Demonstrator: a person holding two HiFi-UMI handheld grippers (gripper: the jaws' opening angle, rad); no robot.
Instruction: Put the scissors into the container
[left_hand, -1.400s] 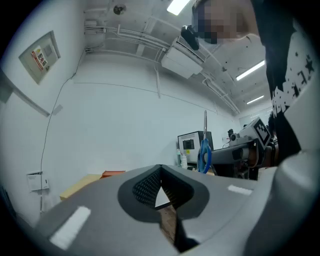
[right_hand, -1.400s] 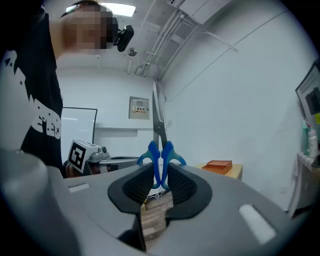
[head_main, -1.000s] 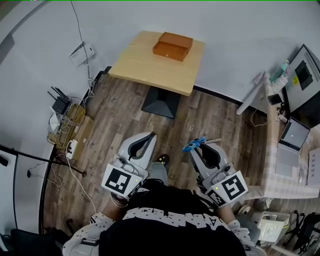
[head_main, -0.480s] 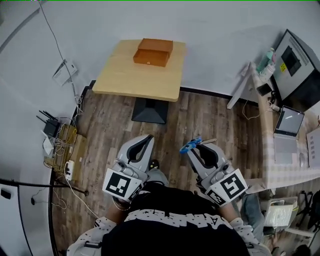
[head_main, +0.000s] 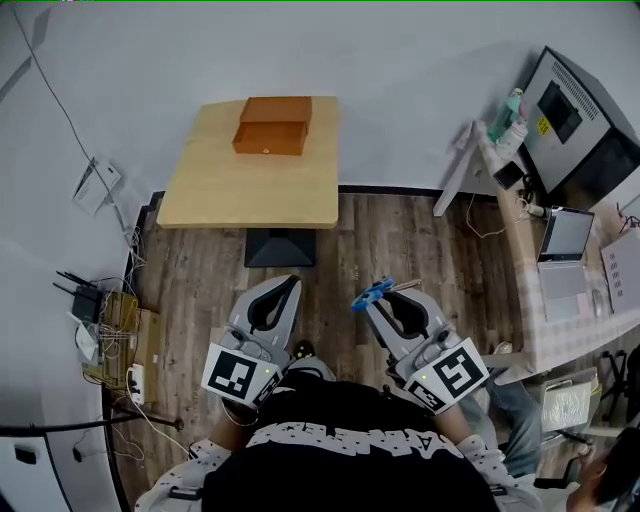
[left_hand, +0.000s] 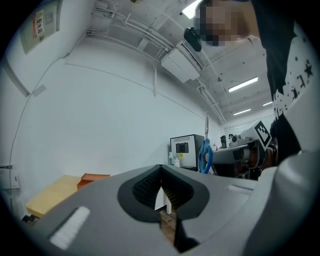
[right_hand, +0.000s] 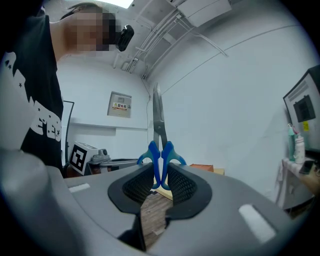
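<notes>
From where I stand, the person (head_main: 350, 450) in the black patterned top holds two grippers low in front of the body, one per hand. The left gripper (head_main: 288, 282), at about 11 o'clock from the person, has its jaws pressed together with nothing between them; only wall and floorboards show through the gap behind the tips. The right gripper (head_main: 383, 293), at about 1 o'clock, is clamped on the one pair of scissors (right_hand: 160, 159). Its two blue handle loops sit between the pads and the metal blades stick straight up past the fingertips.

Beyond the grippers is the wood plank floor (head_main: 400, 240). At 12 o'clock stands a single light wooden table (head_main: 250, 190) on one dark pedestal base. One brown container (head_main: 272, 126) rests on the table's far half, well apart from the scissors.

Off at 2 o'clock a desk (head_main: 520, 260) carries one open laptop (head_main: 565, 236) and one black monitor (head_main: 580, 130). At 9 o'clock a tangle of cables (head_main: 110, 340) lies against the wall.
</notes>
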